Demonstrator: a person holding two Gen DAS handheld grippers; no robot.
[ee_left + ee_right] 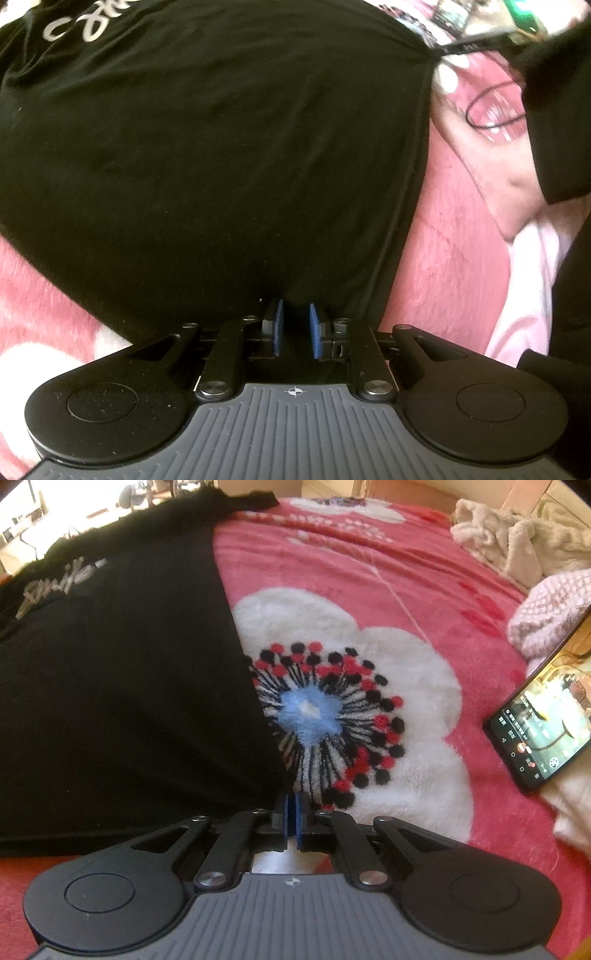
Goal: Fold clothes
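Left gripper (295, 325): the black shirt (221, 155) is pinched at its near hem; dark cloth is seen between the blue pads.
Right gripper (294, 812): the pads are nearly together at the shirt's near corner; a grip cannot be told.
Black shirt: it is spread on the pink flowered blanket (369, 590).
Phone (543, 723): it is laid near the blanket's right edge.

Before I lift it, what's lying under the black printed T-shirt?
The black printed T-shirt lies on a pink fleece blanket, covering part of its white flower print. Anything else beneath is hidden.
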